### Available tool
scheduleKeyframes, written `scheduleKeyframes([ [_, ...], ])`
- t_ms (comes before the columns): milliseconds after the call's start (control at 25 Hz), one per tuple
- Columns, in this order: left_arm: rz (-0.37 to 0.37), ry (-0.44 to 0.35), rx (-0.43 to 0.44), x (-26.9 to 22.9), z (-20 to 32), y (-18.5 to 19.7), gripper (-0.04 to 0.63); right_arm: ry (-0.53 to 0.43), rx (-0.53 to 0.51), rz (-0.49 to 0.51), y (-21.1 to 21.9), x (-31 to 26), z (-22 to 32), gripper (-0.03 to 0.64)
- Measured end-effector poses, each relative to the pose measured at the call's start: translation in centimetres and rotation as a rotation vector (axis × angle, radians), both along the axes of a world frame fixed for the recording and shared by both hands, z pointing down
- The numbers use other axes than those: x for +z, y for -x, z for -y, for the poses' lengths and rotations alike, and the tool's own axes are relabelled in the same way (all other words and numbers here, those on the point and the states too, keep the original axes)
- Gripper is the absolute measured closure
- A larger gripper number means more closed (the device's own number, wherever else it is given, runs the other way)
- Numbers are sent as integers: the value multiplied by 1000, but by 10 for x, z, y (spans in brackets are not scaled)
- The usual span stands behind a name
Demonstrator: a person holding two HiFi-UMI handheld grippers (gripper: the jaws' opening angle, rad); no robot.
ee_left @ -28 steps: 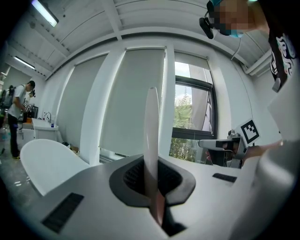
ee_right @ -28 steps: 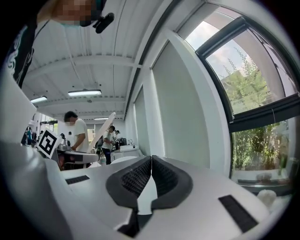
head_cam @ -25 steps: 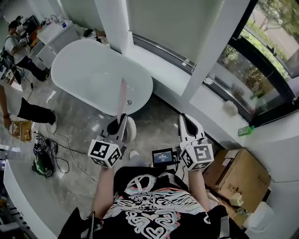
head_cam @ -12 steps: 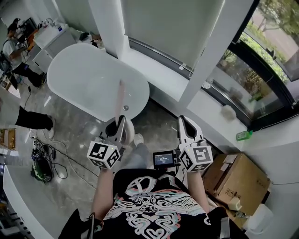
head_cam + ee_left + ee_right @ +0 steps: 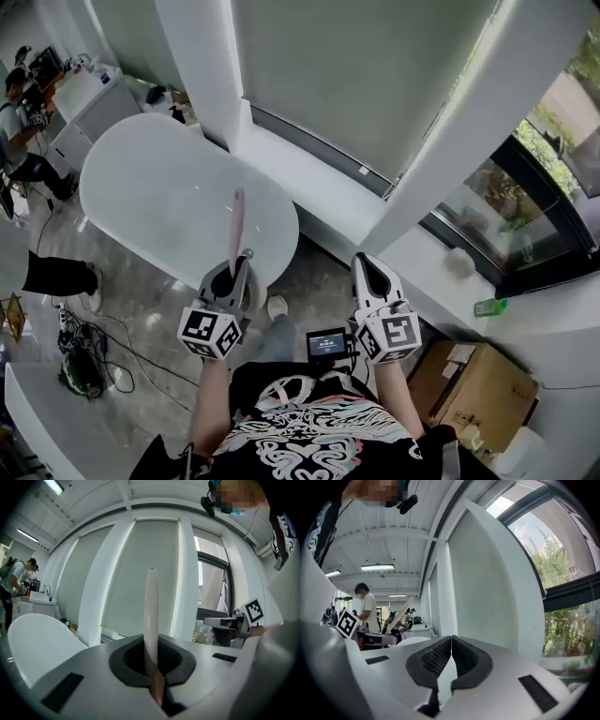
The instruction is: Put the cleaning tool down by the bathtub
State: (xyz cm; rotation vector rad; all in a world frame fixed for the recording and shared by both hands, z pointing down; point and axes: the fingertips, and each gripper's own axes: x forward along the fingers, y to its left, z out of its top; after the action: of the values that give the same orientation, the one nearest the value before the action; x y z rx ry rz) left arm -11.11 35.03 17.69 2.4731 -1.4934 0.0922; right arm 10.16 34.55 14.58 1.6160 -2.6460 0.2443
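Observation:
The cleaning tool (image 5: 234, 229) is a slim, pale pink-white handle that sticks up and forward out of my left gripper (image 5: 230, 272). In the left gripper view the handle (image 5: 151, 616) stands pinched between the shut dark pads (image 5: 132, 657). The white oval bathtub (image 5: 159, 192) lies ahead and to the left, and its near end is just under the tool's tip. In the left gripper view the tub's rim (image 5: 33, 637) shows at the lower left. My right gripper (image 5: 368, 269) is held level beside the left one, shut with nothing in it (image 5: 450, 644). The tool (image 5: 400, 613) also shows in the right gripper view.
A white pillar (image 5: 202, 66) and a low window ledge (image 5: 328, 192) run behind the tub. A cardboard box (image 5: 478, 375) sits at the right, and a green bottle (image 5: 489, 306) lies on the ledge. Cables and a green device (image 5: 80, 349) lie on the floor at left. People (image 5: 23, 98) stand far left.
Both grippers have moved forward toward the bathtub, and the tub's near end now lies right under the tool. The left gripper's hold on the handle is unchanged. The right gripper stays shut.

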Motion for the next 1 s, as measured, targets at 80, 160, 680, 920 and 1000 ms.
scheduleKeyframes([
  [80, -13, 6, 1, 1, 35, 8, 581, 6, 8, -15, 5, 2, 33, 589],
  [160, -23, 12, 10, 2, 64, 16, 581, 8, 18, -22, 12, 3, 63, 589],
  [680, -41, 14, 91, -2, 229, 51, 581, 33, 99, -35, 49, 2, 211, 589],
  [920, -15, 21, 134, 4, 264, 58, 581, 32, 153, -60, 49, 8, 242, 589],
  [1000, -22, 26, 138, 6, 271, 58, 581, 32, 167, -60, 48, 9, 248, 589],
])
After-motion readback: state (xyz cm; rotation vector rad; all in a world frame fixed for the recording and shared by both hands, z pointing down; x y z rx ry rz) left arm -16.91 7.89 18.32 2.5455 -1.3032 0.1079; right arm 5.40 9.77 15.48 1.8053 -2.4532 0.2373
